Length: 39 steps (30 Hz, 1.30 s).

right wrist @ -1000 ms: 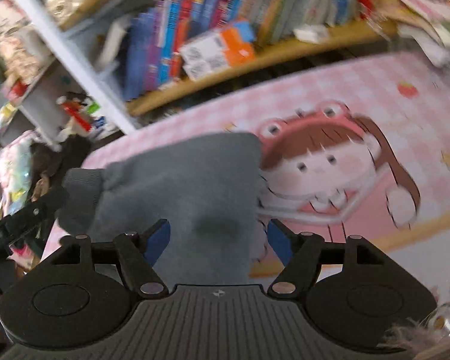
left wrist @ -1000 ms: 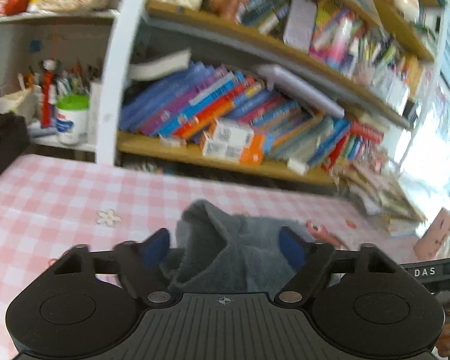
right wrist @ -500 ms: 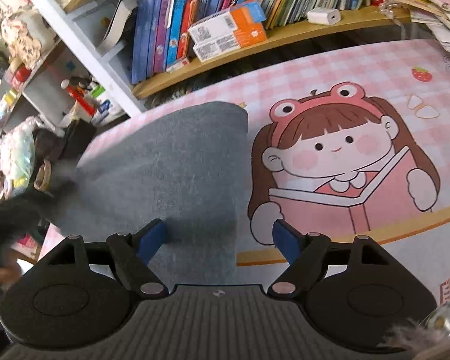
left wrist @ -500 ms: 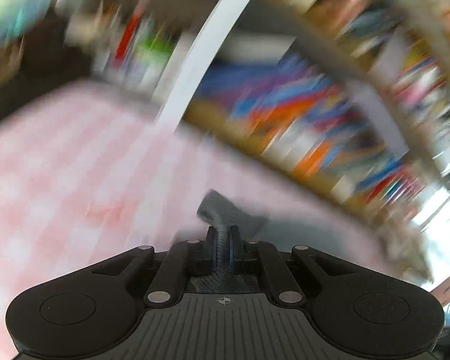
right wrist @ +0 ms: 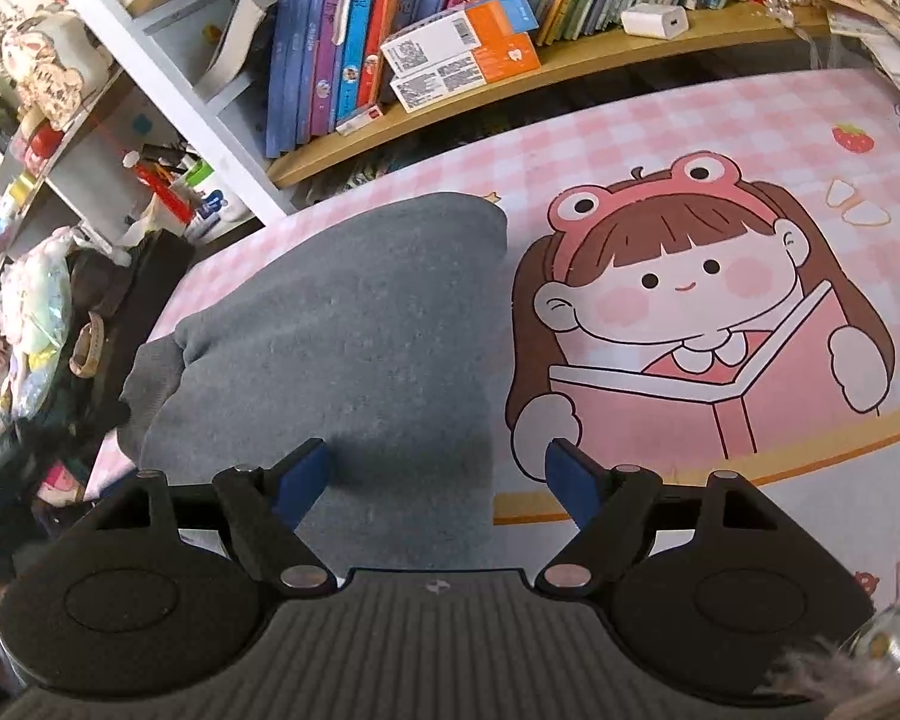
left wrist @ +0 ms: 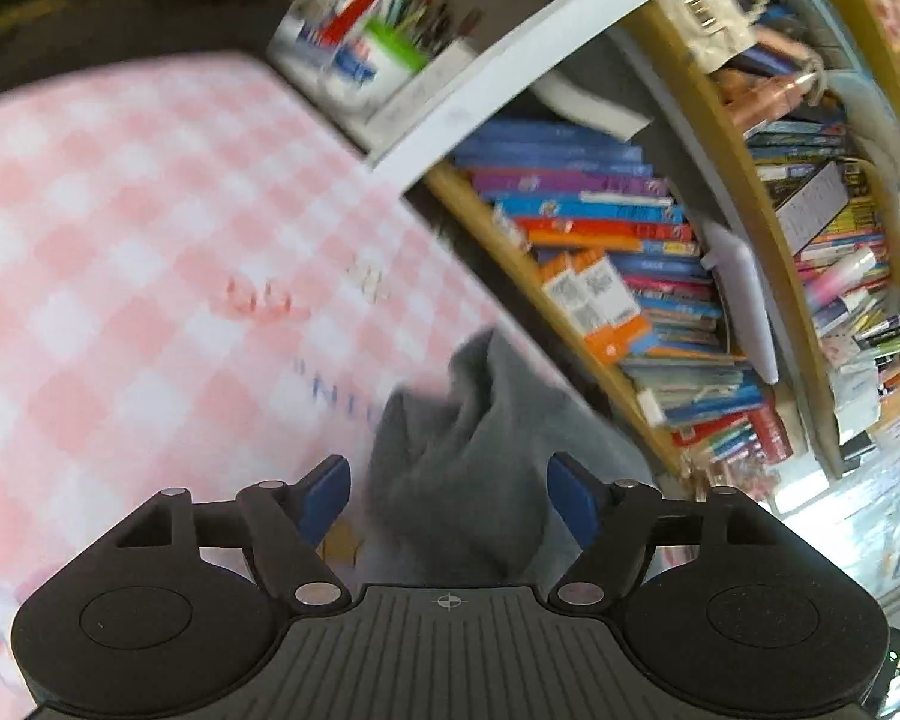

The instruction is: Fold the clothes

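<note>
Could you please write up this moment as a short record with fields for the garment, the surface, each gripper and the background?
garment: grey garment, lying folded on the mat, ribbed cuff at its left end
surface: pink checked mat with a cartoon girl reading
left gripper: jaws have just been opening; bunched grey cloth between them, not pinched
right gripper: open over the garment's near edge
background: bookshelf full of books

a home, likely a child's room or study corner: wooden bookshelf point(right wrist: 570, 69) crammed with bright children's books point(right wrist: 354, 48), pen cup point(left wrist: 384, 54) stuffed with markers, soft toys point(right wrist: 48, 78) on a white shelf, pink checked table cover point(right wrist: 660, 138) printed with a cartoon girl point(right wrist: 690, 300) reading.
</note>
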### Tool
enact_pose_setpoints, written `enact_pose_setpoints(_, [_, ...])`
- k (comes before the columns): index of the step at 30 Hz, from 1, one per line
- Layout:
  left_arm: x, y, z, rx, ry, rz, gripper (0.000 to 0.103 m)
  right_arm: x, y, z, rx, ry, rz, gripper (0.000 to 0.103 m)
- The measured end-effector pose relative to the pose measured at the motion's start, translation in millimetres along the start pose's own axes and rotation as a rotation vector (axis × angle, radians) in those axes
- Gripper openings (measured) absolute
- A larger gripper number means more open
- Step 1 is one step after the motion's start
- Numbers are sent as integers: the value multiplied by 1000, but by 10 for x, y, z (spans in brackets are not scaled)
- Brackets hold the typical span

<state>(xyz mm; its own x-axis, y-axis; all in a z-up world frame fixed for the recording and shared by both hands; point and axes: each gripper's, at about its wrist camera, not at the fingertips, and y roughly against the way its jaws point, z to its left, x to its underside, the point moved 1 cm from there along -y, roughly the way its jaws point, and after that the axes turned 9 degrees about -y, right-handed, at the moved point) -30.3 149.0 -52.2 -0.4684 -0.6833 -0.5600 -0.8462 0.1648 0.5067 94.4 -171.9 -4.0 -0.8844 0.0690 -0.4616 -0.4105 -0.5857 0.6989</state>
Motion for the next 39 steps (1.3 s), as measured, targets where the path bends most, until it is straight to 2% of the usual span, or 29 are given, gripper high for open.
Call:
enact_pose_setpoints(2, [15, -77, 9, 3, 25, 23, 73, 0, -3, 4, 1, 0, 2, 78])
enact_pose_setpoints(4, [20, -110, 35, 34, 64, 13, 68, 7, -2, 12, 1, 4, 2, 78])
enact_pose_setpoints(5, [24, -115, 45, 55, 80, 8, 48, 9, 0, 12, 1, 4, 1, 78])
enact_pose_setpoints(7, [12, -86, 12, 103, 67, -5, 18, 12, 4, 8, 0, 2, 0, 78])
enact_pose_setpoints(8, [-3, -44, -39, 118, 34, -20, 13, 13, 7, 3, 1, -1, -2, 78])
enact_pose_setpoints(10, [-45, 79, -178, 136, -51, -70, 11, 12, 16, -5, 2, -6, -7, 78])
enact_pose_setpoints(12, [-84, 188, -265, 147, -78, -125, 11, 11, 24, -12, 0, -9, -12, 78])
enact_pose_setpoints(15, [-81, 110, -203, 47, -77, -85, 11, 4, 23, -18, -3, -11, -14, 78])
enact_pose_setpoints(17, [-17, -50, -53, -6, -38, -2, 15, 5, 13, -18, -3, -9, -9, 78])
enact_pose_setpoints(19, [16, -71, 43, -10, 19, 0, 23, 8, 0, -18, -7, -9, -3, 78])
enact_pose_setpoints(21, [-24, -34, 24, -17, 19, 3, 33, 8, -2, -22, -8, -11, -3, 78])
enact_pose_setpoints(23, [-66, 29, -34, -35, -5, -12, 60, 7, -2, -26, -9, -14, -6, 78])
enact_pose_setpoints(24, [-79, 61, -59, -22, -14, -27, 67, 4, -2, -34, -10, -18, -8, 78])
enact_pose_setpoints(25, [-87, 94, -81, 6, -22, -48, 79, 1, -1, -44, -12, -24, -10, 78])
enact_pose_setpoints(26, [-84, 118, -97, 29, -29, -57, 85, -3, 0, -55, -16, -31, -12, 78])
enact_pose_setpoints(31, [-4, -10, -170, 22, -88, 25, 86, -22, -36, -97, -35, -67, -5, 78])
enact_pose_setpoints(39, [-5, -329, -190, 38, -67, 120, 84, -80, -256, -192, -76, -161, 65, 78])
